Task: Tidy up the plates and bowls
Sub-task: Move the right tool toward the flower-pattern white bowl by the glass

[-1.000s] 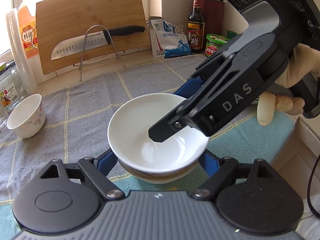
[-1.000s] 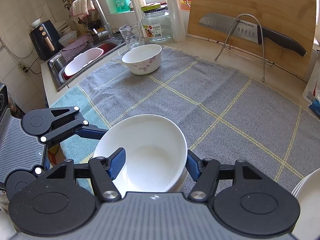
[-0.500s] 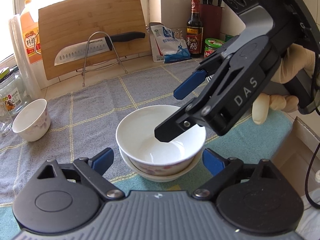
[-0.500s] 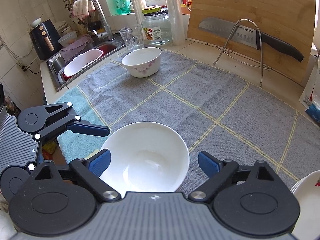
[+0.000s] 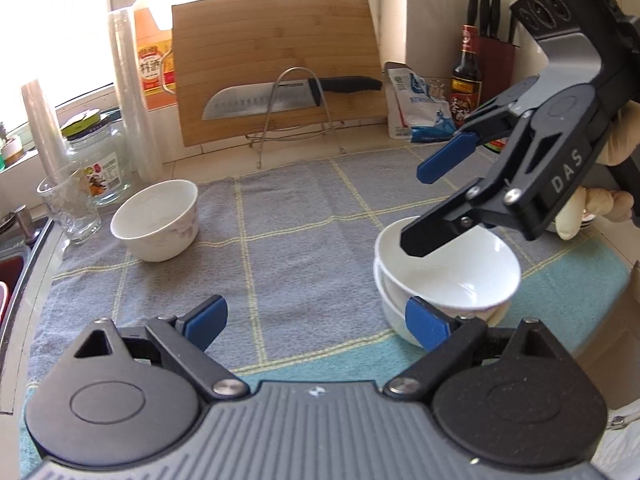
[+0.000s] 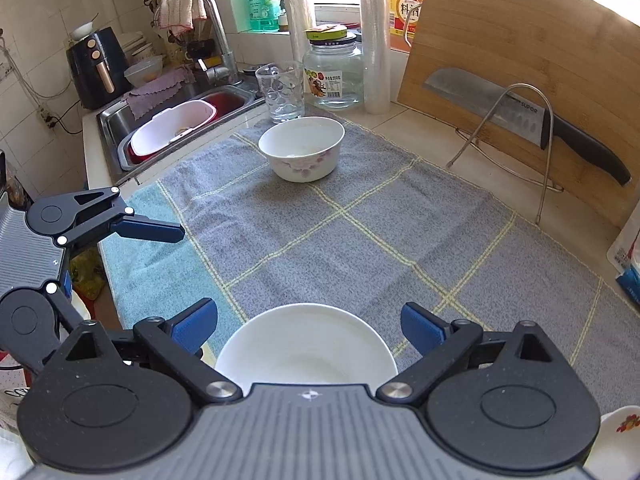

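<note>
Two white bowls [image 5: 452, 280] sit nested on the checked cloth [image 5: 304, 248], low and central in the right wrist view as the stack [image 6: 306, 344]. My right gripper [image 6: 310, 328] hovers over the stack with its jaws opening; the pads stand clear of the rim on both sides. From the left wrist view the right gripper [image 5: 428, 204] hangs just above the top bowl. My left gripper [image 5: 316, 324] is open and empty, with the stack just beyond its right finger [image 5: 426, 328]. A flowered bowl [image 5: 156, 220] [image 6: 304, 148] stands alone at the cloth's far left.
A drinking glass [image 6: 280, 90] and jar [image 6: 334, 72] stand behind the flowered bowl, beside the sink [image 6: 120, 120]. A cutting board [image 5: 276, 60] and a knife [image 5: 280, 98] on a wire stand line the back. Bottles [image 5: 466, 68] fill the back right corner. A flowered dish [image 6: 616, 440] shows at lower right.
Both grippers let go of the top bowl, which now rests in the lower one. The left gripper swung away to the left; the right one drew back and up, jaws widening.
</note>
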The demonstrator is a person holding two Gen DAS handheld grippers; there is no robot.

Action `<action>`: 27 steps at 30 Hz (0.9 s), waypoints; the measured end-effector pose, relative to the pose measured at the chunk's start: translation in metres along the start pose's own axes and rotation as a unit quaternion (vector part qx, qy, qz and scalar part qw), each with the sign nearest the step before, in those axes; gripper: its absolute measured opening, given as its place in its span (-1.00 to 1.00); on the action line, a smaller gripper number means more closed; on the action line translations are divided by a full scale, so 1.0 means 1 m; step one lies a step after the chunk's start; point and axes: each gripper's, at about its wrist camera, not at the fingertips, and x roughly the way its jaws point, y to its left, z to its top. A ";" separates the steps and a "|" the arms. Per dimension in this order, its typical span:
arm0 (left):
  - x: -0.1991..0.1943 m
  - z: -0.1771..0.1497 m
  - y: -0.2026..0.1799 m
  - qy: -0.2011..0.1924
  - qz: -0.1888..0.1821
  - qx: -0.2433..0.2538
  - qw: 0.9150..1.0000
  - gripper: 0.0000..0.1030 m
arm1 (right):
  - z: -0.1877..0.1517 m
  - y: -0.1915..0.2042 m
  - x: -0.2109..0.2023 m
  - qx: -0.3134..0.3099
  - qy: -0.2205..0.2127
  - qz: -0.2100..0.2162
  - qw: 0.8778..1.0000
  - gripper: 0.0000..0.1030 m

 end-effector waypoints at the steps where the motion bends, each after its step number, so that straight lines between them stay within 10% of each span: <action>1: 0.001 -0.001 0.007 -0.001 0.006 -0.004 1.000 0.86 | 0.004 0.002 0.003 -0.003 0.002 -0.001 1.000 0.95; 27: 0.072 0.002 0.115 -0.020 0.096 -0.060 0.993 0.91 | 0.114 -0.004 0.102 -0.067 0.040 0.004 0.997 0.98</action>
